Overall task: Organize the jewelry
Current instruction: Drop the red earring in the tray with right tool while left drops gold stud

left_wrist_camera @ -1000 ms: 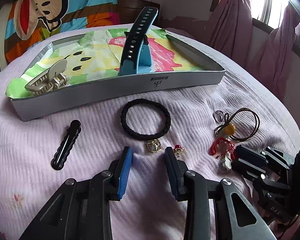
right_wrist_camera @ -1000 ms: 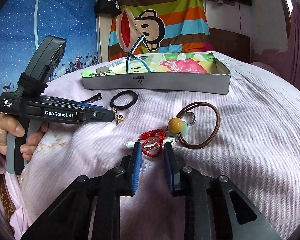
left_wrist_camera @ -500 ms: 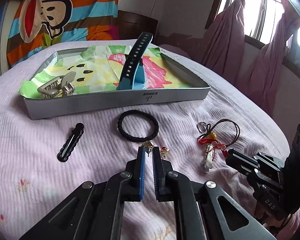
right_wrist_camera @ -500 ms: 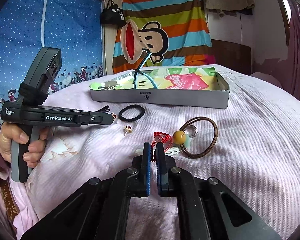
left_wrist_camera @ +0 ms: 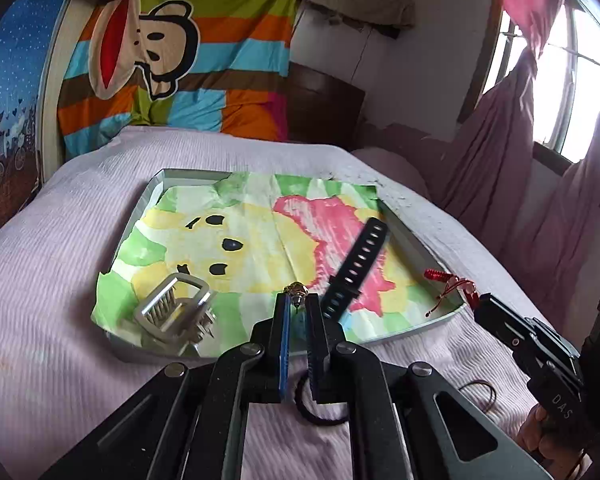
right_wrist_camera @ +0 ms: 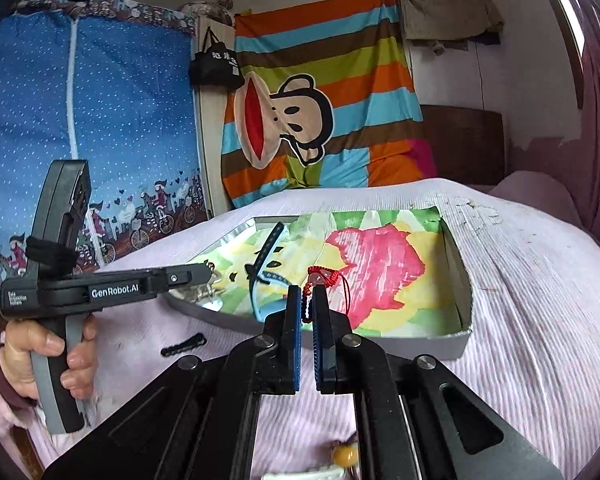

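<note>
Fingers of left gripper (left_wrist_camera: 296, 307) pinching gold earring (left_wrist_camera: 296, 290), raised over tray (left_wrist_camera: 422, 326)

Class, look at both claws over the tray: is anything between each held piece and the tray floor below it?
Nothing visible. The left claw holds a gold earring, the right claw a red cord charm, both above bare tray lining.

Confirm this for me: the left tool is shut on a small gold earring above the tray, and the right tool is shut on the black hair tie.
One thing is wrong: the right tool is shut on the red cord charm, not the black hair tie, which lies on the bed in the left wrist view. The right wrist view shows it. The left tool does hold the gold earring above the tray.
</note>
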### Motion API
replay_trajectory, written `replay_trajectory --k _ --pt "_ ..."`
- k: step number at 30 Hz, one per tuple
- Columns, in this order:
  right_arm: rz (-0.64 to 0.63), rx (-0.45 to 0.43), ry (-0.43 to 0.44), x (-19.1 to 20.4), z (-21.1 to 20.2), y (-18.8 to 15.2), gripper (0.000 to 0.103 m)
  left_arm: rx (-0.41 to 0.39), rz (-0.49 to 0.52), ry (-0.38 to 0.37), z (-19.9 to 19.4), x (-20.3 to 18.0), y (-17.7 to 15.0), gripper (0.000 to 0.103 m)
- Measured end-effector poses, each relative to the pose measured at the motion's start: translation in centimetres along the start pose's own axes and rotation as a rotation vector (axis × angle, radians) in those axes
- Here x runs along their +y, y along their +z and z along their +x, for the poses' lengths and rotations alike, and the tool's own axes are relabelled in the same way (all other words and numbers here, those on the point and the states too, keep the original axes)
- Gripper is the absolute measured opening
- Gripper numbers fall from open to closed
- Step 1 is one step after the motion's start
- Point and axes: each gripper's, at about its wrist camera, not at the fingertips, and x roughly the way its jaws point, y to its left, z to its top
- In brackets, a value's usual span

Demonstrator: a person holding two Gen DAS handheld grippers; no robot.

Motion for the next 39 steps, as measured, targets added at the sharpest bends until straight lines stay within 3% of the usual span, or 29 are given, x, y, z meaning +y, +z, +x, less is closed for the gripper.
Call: replay_trajectory --k 5,10,13,17,20,21,22,27,29,31,34,37,39 --pt "0.065 0.118 -0.024 -1.3 5.9 1.3 0.005 0.129 0.010 0.030 4.3 0.9 1.3 0.007" --pt "0.092 0.244 -0.031 -1.5 9.8 0.2 0.005 0.227 0.011 0.058 6.5 0.9 0.5 0.007" --pt "0.098 0.309 -0.033 -1.5 11.3 -0.9 0.005 0.240 0.014 0.061 6.7 0.8 0.0 0.008" --pt "0.082 0.322 -0.039 -1.4 11.5 -1.4 0.007 0.211 0.031 0.065 5.9 0.4 -0.6 0.009" --pt "0.069 0.317 -0.051 -1.5 10.9 -1.4 0.009 0.177 0.031 0.058 4.8 0.3 -0.9 0.026" --pt "0.064 0.308 -0.054 -1.5 10.5 -1.4 0.010 0.159 0.025 0.062 4.4 0.4 -0.9 0.041" --pt "0.059 0.296 -0.058 -1.6 9.9 -1.3 0.013 0.137 0.015 0.070 3.9 0.4 -1.0 0.057" --pt "0.037 0.194 -0.080 -1.6 5.9 -0.9 0.038 0.058 -0.020 0.054 1.1 0.6 -1.8 0.060" --pt "0.032 0.132 -0.086 -1.3 3.8 -0.8 0.051 0.019 -0.022 0.054 -0.3 0.5 -2.2 0.066" --pt "0.027 0.072 -0.092 -1.0 1.8 -0.8 0.064 -0.035 -0.017 0.060 -2.0 0.3 -2.6 0.085" --pt "0.031 -0.021 -0.104 -0.5 -1.2 -1.1 0.081 -0.126 0.010 0.080 -4.6 -0.2 -3.4 0.101" --pt "0.048 -0.108 -0.115 0.0 -4.0 -1.7 0.102 -0.210 0.030 0.101 -7.0 -0.6 -4.2 0.103" --pt "0.056 -0.156 -0.112 0.3 -5.7 -2.3 0.102 -0.249 0.041 0.106 -8.3 -0.8 -5.0 0.103"
